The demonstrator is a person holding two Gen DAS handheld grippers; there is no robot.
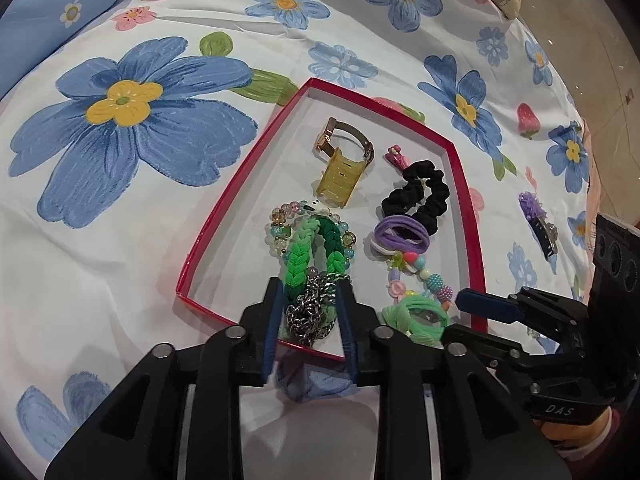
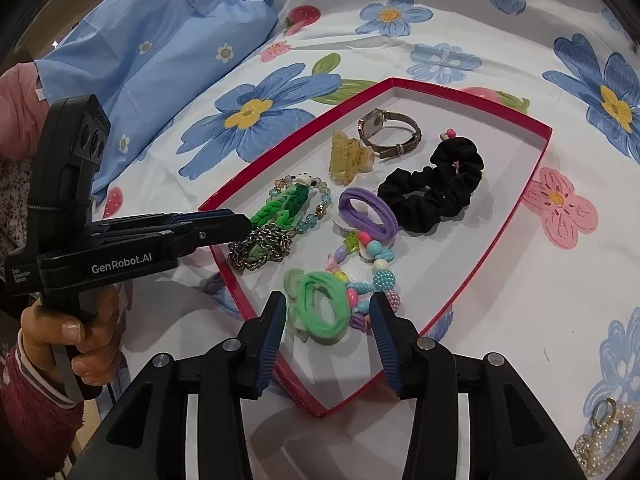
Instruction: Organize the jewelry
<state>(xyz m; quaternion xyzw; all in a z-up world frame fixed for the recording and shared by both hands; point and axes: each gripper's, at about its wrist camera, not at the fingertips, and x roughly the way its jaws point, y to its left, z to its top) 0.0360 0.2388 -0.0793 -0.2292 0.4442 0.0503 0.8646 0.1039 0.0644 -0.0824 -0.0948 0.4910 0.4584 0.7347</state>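
Near the bottom middle of the left wrist picture, the left hand-held gripper (image 1: 310, 314) has its two blue fingers on either side of a silver chain (image 1: 310, 312). The chain lies bunched up on the near edge of the red box (image 1: 240, 184), mixed with a green braided band (image 1: 316, 256). The fingers look close around the chain, but I cannot tell if they are squeezing it or just next to it.

The chain is metal, so it is likely a bit heavy for its size, floppy and slippery. It could slide out or drag the green band along. Pinching a thick clump of links looks safer than grabbing one thin link.

Low in the right wrict picture, the right hand-held gripper (image 2: 328, 320) is spread wide apart and holds nothing. A soft green hair tie (image 2: 320, 310) lies in the box right between its fingers, and a string of colorful beads (image 2: 374, 270) lies just beside it. The hair tie looks light and squishy, so it should be easy to pinch across its loops.

Higher up in the box lie a watch (image 2: 390, 132), a yellow hair clip (image 2: 350, 158), a black scrunchie (image 2: 434, 186) and a purple hair tie (image 2: 368, 210). The box sits on a bed with a flower sheet (image 1: 120, 240).
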